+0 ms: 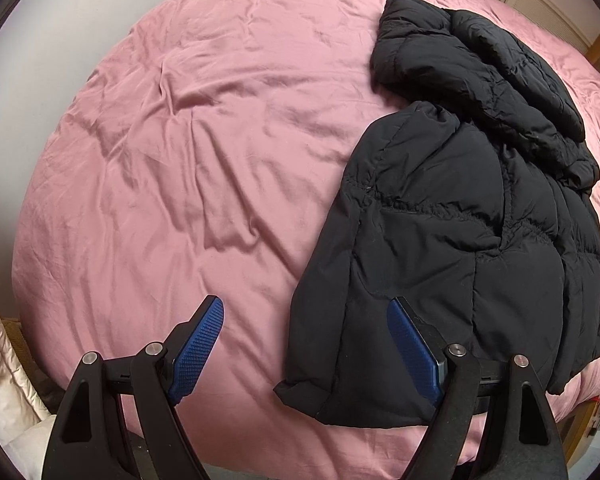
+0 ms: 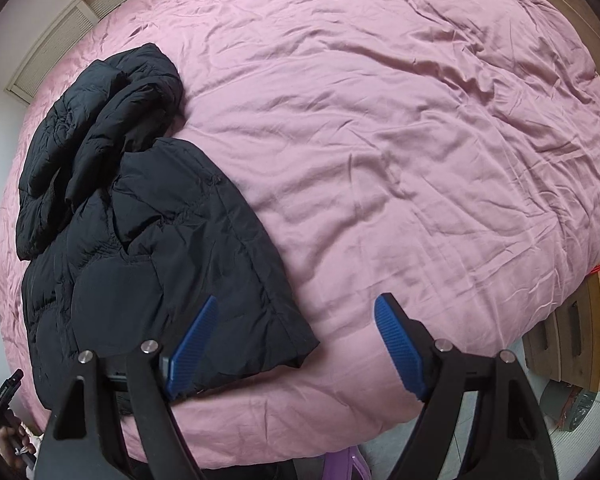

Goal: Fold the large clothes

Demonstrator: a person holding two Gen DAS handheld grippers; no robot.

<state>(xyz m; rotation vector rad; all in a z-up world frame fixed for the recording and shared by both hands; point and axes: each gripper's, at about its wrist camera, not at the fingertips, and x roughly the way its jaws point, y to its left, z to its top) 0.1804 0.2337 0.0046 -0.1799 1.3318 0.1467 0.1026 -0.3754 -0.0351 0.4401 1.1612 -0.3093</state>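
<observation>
While I hold both tools above the near edge of the bed, my left gripper (image 1: pixel 304 346) stands wide apart with nothing between its blue pads (image 1: pixel 198 350); the right-hand pad sits in front of the hem of the black puffer jacket (image 1: pixel 452 240), though I cannot tell whether it touches the fabric. My right gripper (image 2: pixel 294 346) is spread just as wide and grips nothing; its left-hand pad overlaps the jacket's near corner in the view, its other pad hangs over bare sheet.

The jacket lies on the pink bedsheet (image 1: pixel 180 160), on the right side of the left wrist view and the left side of the right wrist view, so it rests between my two tools. Its long axis runs away from me: the hem points toward the near edge of the bed, the collar end toward the far side. The body looks folded lengthwise, quilted and puffy, with gathered stitching across the middle. Farther off, a sleeve or hood (image 2: pixel 100 120) is bunched in thick rolls on top of the upper part.

Beyond that the sheet spreads wrinkled to the far edge, where a pale slatted panel (image 2: pixel 56 48) meets the wall.
</observation>
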